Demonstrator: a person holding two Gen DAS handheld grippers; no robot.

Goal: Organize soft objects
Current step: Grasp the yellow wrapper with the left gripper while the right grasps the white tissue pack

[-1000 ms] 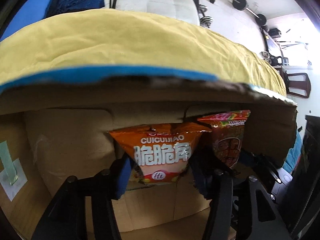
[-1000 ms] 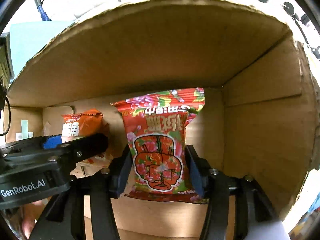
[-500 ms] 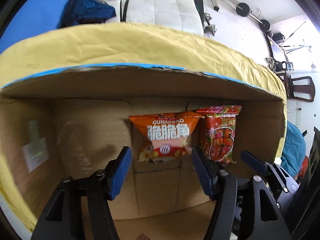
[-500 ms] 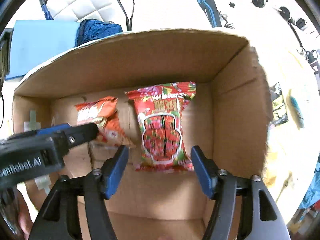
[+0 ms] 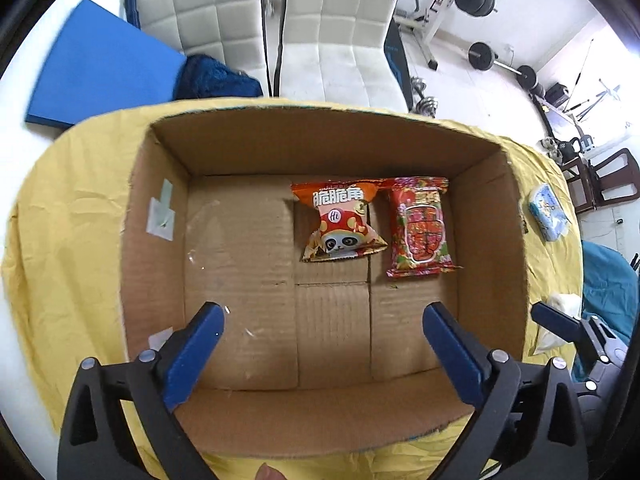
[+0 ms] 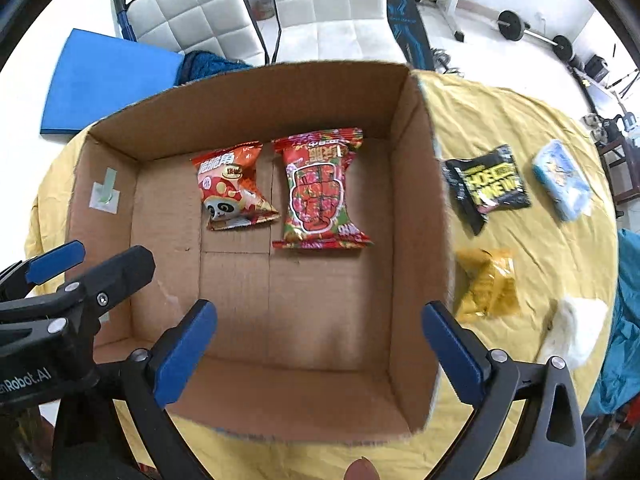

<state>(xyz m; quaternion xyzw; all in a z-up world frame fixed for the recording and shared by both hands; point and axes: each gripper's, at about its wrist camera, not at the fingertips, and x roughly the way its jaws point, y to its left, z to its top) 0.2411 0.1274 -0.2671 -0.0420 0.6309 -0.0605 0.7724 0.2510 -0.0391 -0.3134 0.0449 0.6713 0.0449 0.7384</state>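
An open cardboard box (image 5: 156, 264) (image 6: 416, 208) stands on a yellow cloth. Inside lie an orange panda snack bag (image 5: 340, 220) (image 6: 232, 192) and a red snack bag (image 5: 420, 228) (image 6: 320, 192), side by side at the far end. My left gripper (image 5: 324, 332) is open and empty, high above the box's near side. My right gripper (image 6: 316, 328) is open and empty above the box too. On the cloth right of the box lie a black snack bag (image 6: 488, 184), a yellow bag (image 6: 488, 284), a blue packet (image 6: 560, 180) (image 5: 548, 212) and a white soft thing (image 6: 576, 328).
The yellow cloth (image 6: 520, 120) covers a round table. Two white chairs (image 5: 348, 40), a blue mat (image 5: 100, 72) and a dark blue cloth (image 5: 216, 80) stand behind it. Gym weights (image 5: 480, 56) lie on the floor at the far right.
Both grippers let go of their snack bags inside the box, opened, and rose up and back out of it. The two bags now lie flat on the box floor.
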